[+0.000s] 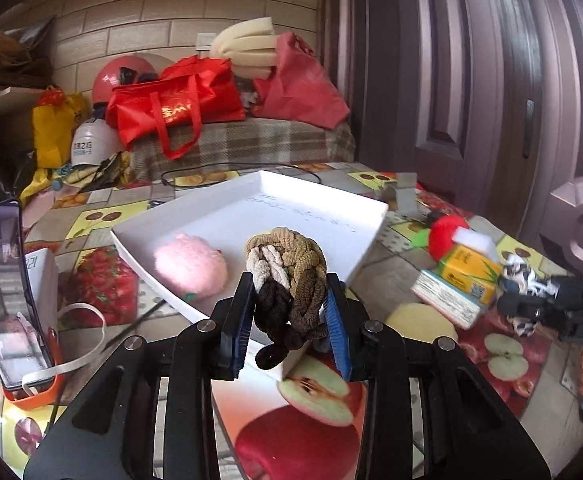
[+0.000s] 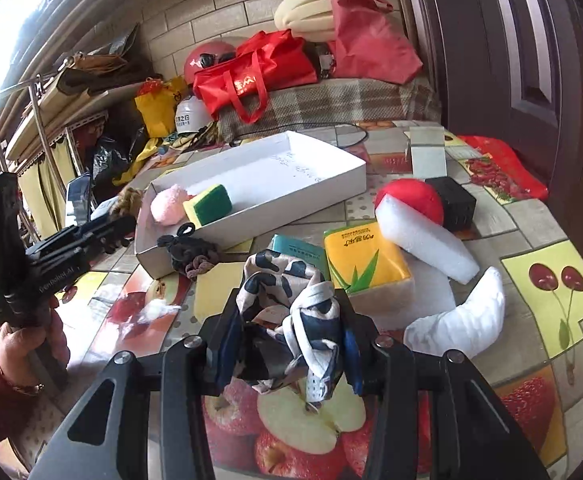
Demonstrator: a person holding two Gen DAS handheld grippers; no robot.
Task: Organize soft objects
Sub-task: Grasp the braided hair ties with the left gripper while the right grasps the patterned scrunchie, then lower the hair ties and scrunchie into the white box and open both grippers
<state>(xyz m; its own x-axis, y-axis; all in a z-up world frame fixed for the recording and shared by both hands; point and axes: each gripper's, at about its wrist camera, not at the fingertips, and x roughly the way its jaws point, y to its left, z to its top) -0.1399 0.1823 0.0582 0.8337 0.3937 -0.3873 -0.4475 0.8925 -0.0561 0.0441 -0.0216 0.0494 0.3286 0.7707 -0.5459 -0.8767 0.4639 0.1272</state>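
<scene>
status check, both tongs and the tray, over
Left tongs shut on hair ties, right tongs shut on scarf. Tray holds pink puff and sponge. Path to tray clear.

hair ties (image 1: 287, 276): brown/beige/black | scarf (image 2: 295, 312): navy-white print | tray (image 1: 365, 248): white

The brown and beige bundle of woven elastic hair bands (image 1: 287, 276) looks ribbed and matt. The crumpled black-and-white patterned scarf (image 2: 291, 312) has a thin cloth with a light sheen. The fruit-printed plastic tablecloth (image 2: 531, 248) is smooth and glossy. The shallow white cardboard box (image 2: 291, 216) is matt paper board, and inside it a pink fluffy plush ball (image 1: 191, 268) looks soft and hairy. The white foam block (image 2: 423, 236) has a fine rough surface. The yellow tissue pack (image 2: 363, 260) is wrapped in shiny film.
</scene>
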